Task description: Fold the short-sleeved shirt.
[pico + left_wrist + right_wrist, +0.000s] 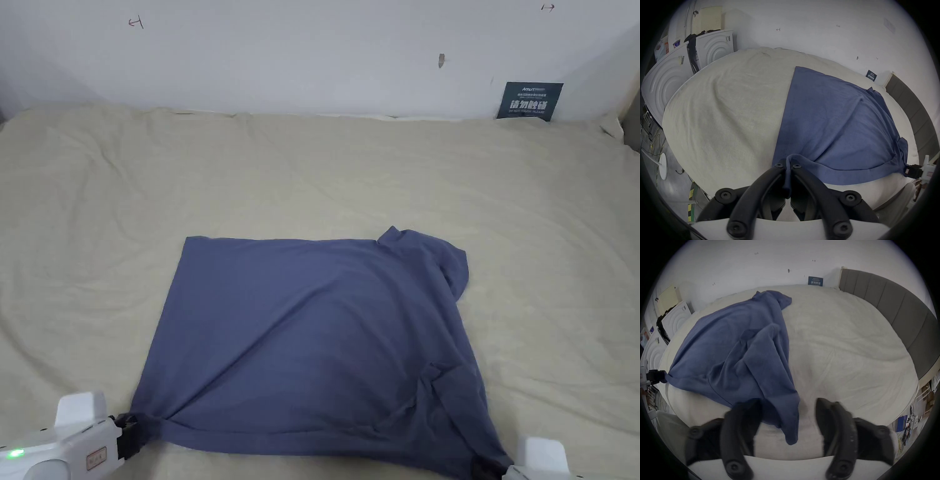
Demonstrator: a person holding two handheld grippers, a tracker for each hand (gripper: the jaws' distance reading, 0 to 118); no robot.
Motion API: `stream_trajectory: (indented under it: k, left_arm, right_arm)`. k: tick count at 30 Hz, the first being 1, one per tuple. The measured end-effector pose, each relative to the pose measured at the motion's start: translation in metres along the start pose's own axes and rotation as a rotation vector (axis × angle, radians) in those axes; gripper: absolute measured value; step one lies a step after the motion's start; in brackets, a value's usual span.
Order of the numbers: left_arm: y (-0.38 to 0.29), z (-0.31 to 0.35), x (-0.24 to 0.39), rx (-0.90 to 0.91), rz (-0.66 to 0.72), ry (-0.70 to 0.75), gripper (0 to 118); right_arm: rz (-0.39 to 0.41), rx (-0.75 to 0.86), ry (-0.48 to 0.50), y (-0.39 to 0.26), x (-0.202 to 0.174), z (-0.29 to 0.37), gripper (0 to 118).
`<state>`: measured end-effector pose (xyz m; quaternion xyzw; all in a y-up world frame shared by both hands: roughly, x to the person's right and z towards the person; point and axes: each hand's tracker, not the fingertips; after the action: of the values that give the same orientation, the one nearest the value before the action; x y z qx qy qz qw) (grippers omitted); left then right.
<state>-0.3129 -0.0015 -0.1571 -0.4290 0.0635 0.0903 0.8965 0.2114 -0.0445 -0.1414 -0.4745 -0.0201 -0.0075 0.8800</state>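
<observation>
A blue short-sleeved shirt (312,331) lies spread on the beige bed sheet (312,169), folded over once, with a sleeve at the far right. My left gripper (788,164) is shut on the shirt's near-left corner, and a pinch of blue cloth runs between its jaws. In the head view it sits at the bottom left (128,428). My right gripper (787,404) is at the near-right corner with its jaws wide apart and blurred. The shirt's corner (791,426) droops loose between them. The head view shows that gripper at the bottom right (494,469).
A white wall runs behind the bed, with a dark sign card (530,100) leaning on it at the back right. A grey padded headboard (899,318) bounds the right side. White machines (672,76) stand left of the bed, above a floor with cables.
</observation>
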Motion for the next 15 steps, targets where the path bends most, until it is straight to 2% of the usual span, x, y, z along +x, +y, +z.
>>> stream_trajectory:
  k: [2,3,4,7,11,15]
  left_arm:
    - [0.000,0.000,0.000,-0.005,0.005,-0.001,4]
    - [0.000,0.001,0.001,-0.006,0.005,-0.002,4]
    - [0.000,0.001,0.002,-0.005,0.004,0.000,4]
    - [0.004,0.000,-0.001,0.002,0.011,0.002,4]
    - [0.020,0.007,-0.003,0.045,0.042,-0.009,4]
    - [0.052,0.009,-0.001,0.097,0.058,-0.021,4]
  right_arm:
    - [-0.014,-0.005,0.026,0.002,-0.001,0.004,36]
    - [-0.025,-0.006,0.077,0.003,0.000,0.006,22]
    - [-0.031,0.009,0.080,0.003,0.001,0.008,14]
    - [-0.009,0.044,0.091,0.012,-0.005,0.025,12]
    - [-0.036,0.130,0.117,0.036,-0.002,0.045,12]
    - [-0.027,0.210,0.128,0.078,-0.003,0.052,12]
